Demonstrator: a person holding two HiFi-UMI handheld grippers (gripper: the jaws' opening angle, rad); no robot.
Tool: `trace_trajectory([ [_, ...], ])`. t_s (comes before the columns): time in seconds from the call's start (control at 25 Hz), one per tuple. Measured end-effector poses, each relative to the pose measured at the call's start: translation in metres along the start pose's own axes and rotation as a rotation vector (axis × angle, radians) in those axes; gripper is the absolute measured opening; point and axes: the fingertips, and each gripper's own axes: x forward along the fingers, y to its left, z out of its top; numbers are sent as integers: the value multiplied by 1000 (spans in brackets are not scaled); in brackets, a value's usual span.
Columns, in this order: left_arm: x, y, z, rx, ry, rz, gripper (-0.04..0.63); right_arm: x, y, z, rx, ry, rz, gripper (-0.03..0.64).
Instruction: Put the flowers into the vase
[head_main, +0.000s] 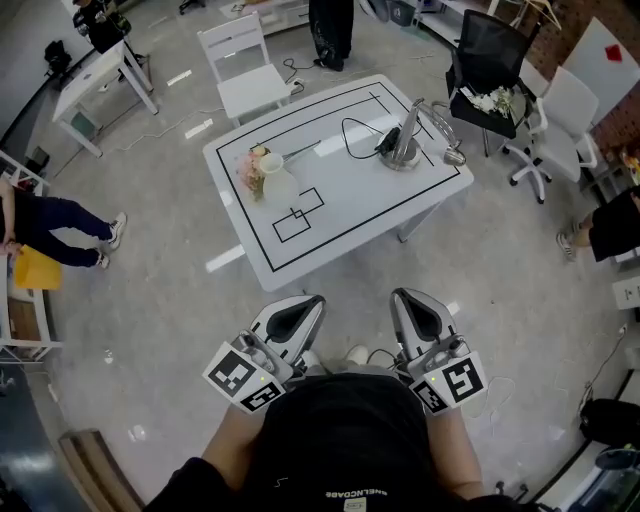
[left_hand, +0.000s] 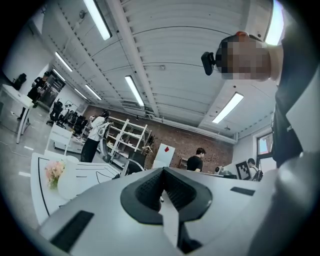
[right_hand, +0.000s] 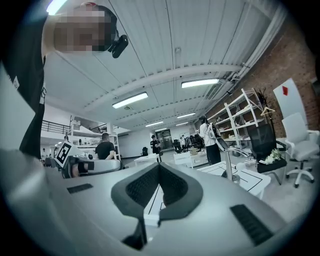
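A bunch of pink flowers (head_main: 252, 164) with a long stem lies on the white table (head_main: 400, 205), next to a round white vase (head_main: 280, 186) at the table's left side. In the left gripper view the flowers (left_hand: 54, 170) and the vase (left_hand: 69, 183) show far off at the left. My left gripper (head_main: 303, 308) and right gripper (head_main: 410, 302) are both held close to my body, short of the table's near edge. Each one is shut with nothing between its jaws, as seen in the left gripper view (left_hand: 163, 192) and the right gripper view (right_hand: 159, 188).
A metal stand (head_main: 404, 142) with a black cable stands on the table's right part. Behind the table are a white chair (head_main: 246, 66), a black office chair (head_main: 487, 58) carrying white flowers, and a white office chair (head_main: 560, 118). A white desk (head_main: 100, 78) stands far left. People stand around.
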Motion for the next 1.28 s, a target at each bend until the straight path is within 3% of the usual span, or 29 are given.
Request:
trace_trajectory([
  [0.32,26,-19,-5,37,21,-30,3,-15,-18,-2,-66,25,3,11],
  [0.52,42,-18,-9,-23,-2,6,3,-23,-36,3,-70,16,19,11],
  [0.8,65,-33,-22,25,26,55,3,-37,-59,2,-56,17,66,11],
  [1.28,75,-12,-30,5,44,107,5,-23,-88,-8,-9,40,36,11],
])
